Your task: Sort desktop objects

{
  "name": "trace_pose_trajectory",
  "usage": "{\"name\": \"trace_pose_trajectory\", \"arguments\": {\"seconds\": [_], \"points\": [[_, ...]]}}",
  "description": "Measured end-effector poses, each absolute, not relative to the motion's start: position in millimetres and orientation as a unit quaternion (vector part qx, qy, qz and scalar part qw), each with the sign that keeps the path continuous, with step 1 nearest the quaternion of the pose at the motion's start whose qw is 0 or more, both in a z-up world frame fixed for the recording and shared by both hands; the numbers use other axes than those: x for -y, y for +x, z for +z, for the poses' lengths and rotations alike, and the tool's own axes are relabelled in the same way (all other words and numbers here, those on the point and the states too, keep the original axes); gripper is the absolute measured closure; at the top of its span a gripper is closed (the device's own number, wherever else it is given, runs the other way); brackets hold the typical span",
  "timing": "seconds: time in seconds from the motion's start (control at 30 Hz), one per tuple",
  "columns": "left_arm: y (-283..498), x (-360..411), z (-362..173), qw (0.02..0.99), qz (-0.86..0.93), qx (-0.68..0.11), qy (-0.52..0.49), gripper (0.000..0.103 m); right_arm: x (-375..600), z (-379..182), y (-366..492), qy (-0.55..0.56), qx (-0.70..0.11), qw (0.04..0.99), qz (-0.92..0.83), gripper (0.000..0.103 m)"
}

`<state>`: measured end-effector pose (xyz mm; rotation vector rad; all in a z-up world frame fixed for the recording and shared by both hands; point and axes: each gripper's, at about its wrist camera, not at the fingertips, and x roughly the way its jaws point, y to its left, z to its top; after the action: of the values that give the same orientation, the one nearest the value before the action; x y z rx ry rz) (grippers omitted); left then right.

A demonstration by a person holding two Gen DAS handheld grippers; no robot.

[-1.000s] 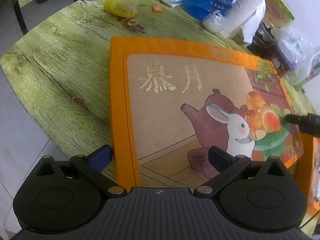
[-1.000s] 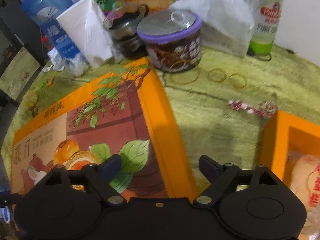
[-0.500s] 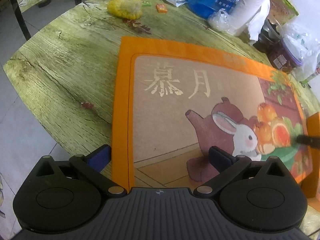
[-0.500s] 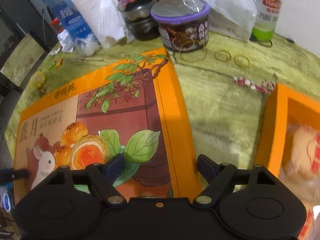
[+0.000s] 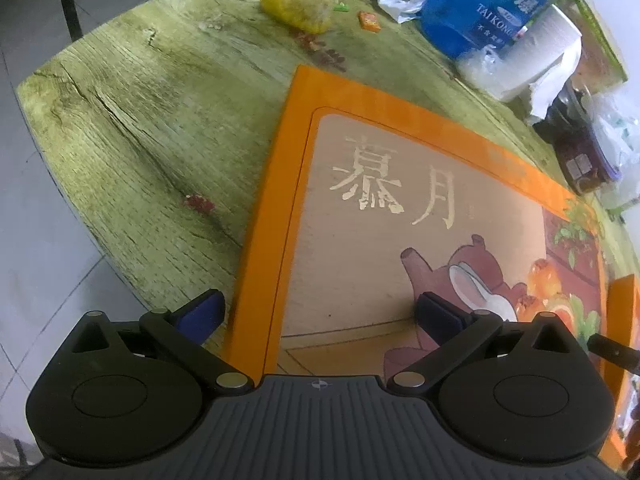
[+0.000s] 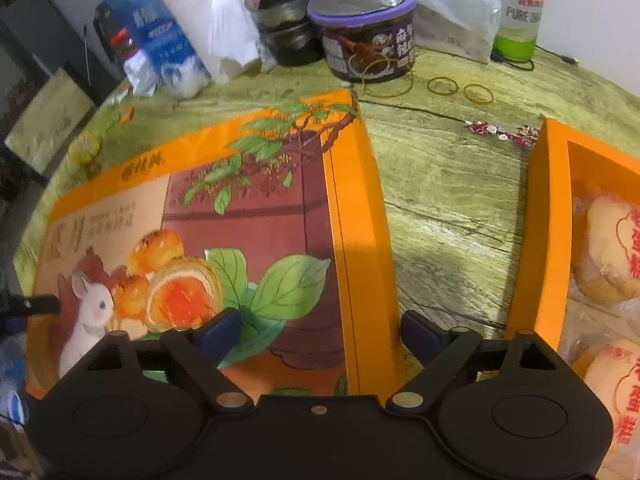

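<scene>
A large orange box lid (image 5: 400, 220) with a rabbit and teapot picture lies flat on the green wood-grain table (image 5: 140, 120). My left gripper (image 5: 320, 314) stands open over the lid's left edge, one finger outside it and one over the picture. In the right wrist view the same lid (image 6: 248, 216) shows its leafy end. My right gripper (image 6: 320, 330) straddles the lid's right edge with its jaws opening and the pads off the lid. An open orange box (image 6: 552, 220) holding wrapped pastries (image 6: 612, 252) sits to the right.
At the back stand a blue bottle (image 5: 492, 4), a paper roll (image 5: 536, 56), a purple-lidded jar (image 6: 364, 36), a green bottle (image 6: 520, 12) and plastic bags. Rubber bands (image 6: 442, 86) and a yellow bag (image 5: 296, 6) lie on the table. The table's edge (image 5: 60, 160) drops to tiled floor at left.
The lid has slid rightward in the left wrist view as that hand shifted. The right hand has moved sideways, bringing more of the pastry box into view, and its fingers have spread wider.
</scene>
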<state>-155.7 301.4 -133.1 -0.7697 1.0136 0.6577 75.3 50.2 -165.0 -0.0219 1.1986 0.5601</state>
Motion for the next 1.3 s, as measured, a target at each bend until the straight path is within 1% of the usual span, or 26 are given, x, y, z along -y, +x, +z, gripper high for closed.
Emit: {"name": "trace_pose_trajectory", "arguments": {"seconds": [0.03,0.17,0.37,0.6,0.77,0.83,0.97,1.07,1.3], "points": [[-154.6,-302.1,-133.5,0.755,0.298,-0.466,-0.352,0.000,-48.8,-164.6,76.0,0.000,-0.554,0.791,0.259,0.009],[-150.8,-303.4,-135.2,0.758,0.293,-0.468,-0.347,0.000,-48.2,-164.9,80.2,0.022,-0.554,0.793,0.252,0.002],[-150.1,-303.4,-135.5,0.766,0.291,-0.459,-0.343,0.000,-54.5,-171.0,90.6,0.020,-0.559,0.795,0.235,0.002],[-147.8,-303.9,-135.5,0.772,0.291,-0.457,-0.332,0.000,-62.0,-175.8,109.1,0.002,-0.542,0.808,0.232,0.002],[-148.0,-308.3,-136.5,0.770,0.282,-0.463,-0.337,0.001,-67.7,-176.7,119.2,0.010,-0.535,0.811,0.236,0.009],[-149.4,-310.0,-137.1,0.769,0.279,-0.464,-0.341,0.002,-69.2,-177.5,118.9,0.019,-0.536,0.808,0.244,0.016],[-152.8,-311.7,-137.7,0.770,0.277,-0.461,-0.342,0.003,-71.0,-177.8,113.4,0.023,-0.537,0.807,0.245,0.016],[-155.4,-312.6,-138.1,0.771,0.277,-0.460,-0.342,0.004,-69.9,-176.8,109.7,0.025,-0.538,0.806,0.244,0.018],[-163.5,-317.4,-138.2,0.775,0.273,-0.456,-0.341,0.007,-62.6,-170.6,96.0,0.029,-0.548,0.801,0.238,0.029]]}}
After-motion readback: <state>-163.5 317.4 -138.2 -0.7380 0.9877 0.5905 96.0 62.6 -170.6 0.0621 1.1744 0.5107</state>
